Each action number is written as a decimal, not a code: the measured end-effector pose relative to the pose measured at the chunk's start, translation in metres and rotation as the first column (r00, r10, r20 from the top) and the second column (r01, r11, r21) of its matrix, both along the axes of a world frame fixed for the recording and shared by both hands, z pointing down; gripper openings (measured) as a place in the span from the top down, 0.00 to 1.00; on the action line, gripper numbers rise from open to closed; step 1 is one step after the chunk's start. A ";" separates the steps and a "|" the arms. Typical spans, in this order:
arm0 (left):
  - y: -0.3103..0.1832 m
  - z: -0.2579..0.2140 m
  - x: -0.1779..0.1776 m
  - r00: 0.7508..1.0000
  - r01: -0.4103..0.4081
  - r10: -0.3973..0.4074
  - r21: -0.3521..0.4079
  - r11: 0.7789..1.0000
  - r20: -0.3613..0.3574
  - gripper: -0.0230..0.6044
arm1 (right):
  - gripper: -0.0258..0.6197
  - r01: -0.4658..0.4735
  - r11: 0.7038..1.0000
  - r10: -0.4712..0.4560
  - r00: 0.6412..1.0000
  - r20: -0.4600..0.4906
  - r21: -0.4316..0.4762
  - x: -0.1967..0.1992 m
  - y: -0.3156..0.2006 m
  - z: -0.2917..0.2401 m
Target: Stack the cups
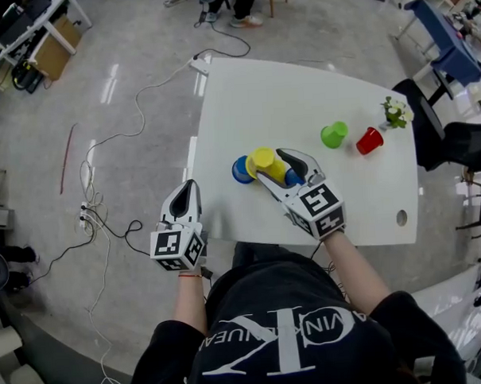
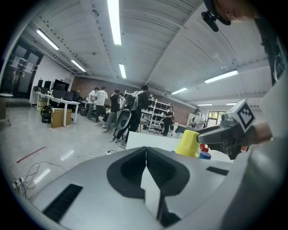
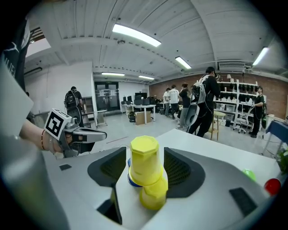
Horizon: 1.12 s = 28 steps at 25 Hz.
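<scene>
"Right gripper view first; what is closest to you, and what could go wrong?"

"My right gripper (image 3: 145,155) has its jaws spread wide. A yellow cup (image 3: 145,164) stands upside down between them, and I do not think the pads squeeze it. If I pull back crooked, a jaw could bump it and knock it over. It leans a bit, on a lower yellow bit (image 3: 153,197) that looks like another cup."

"And your other tool?"

"My left gripper (image 1: 186,193) has its jaws pressed together with nothing in them; it hangs over the floor beside the table (image 1: 252,99), too far off to catch a fall."

"How do the cups look?"

"Bright plastic, smooth and light, so I think they may slide or roll. The yellow cup touches a blue cup (image 1: 241,171) near the middle of the table. Further off, well apart from these, a green cup (image 1: 333,134) and a red cup (image 1: 369,140) sit side by side, not stacked yet. A small plant (image 1: 395,113) just beside them could get bumped when I reach."
</scene>
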<state>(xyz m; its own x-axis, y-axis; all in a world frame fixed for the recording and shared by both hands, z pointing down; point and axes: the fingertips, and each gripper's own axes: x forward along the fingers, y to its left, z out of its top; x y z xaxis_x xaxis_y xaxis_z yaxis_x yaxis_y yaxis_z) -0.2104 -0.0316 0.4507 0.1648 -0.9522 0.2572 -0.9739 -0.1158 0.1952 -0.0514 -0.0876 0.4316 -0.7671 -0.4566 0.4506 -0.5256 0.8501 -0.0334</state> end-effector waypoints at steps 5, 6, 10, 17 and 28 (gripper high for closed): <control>0.001 0.002 0.004 0.999 -0.032 0.032 -0.001 0.999 -0.006 0.96 | 0.54 -0.055 0.998 0.055 0.998 0.031 0.001 0.014 0.004 -0.006; 0.001 0.003 0.006 0.999 -0.043 0.043 -0.001 0.999 -0.006 0.96 | 0.53 -0.071 0.998 0.071 0.997 0.039 -0.001 0.018 0.006 -0.007; 0.002 0.003 0.015 0.996 -0.089 0.089 0.006 0.996 -0.009 0.96 | 0.53 -0.142 0.990 0.142 0.988 0.061 -0.003 0.037 0.013 -0.010; -0.003 0.002 0.027 0.987 -0.159 0.159 0.017 0.987 -0.004 0.96 | 0.54 -0.273 0.962 0.272 0.959 0.075 0.015 0.080 0.017 -0.015; -0.020 -0.008 0.034 0.997 -0.074 0.074 0.026 0.997 0.011 0.96 | 0.54 -0.409 0.911 0.412 0.906 0.097 -0.054 0.158 -0.028 0.001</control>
<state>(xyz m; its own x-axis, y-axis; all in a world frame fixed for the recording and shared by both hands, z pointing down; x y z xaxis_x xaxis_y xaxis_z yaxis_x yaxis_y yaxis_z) -0.1764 -0.0513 0.4423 0.2326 -0.9440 0.2338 -0.9644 -0.1927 0.1812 0.1067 -0.1159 0.4330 -0.5580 -0.7280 0.3983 -0.8200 0.5575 -0.1296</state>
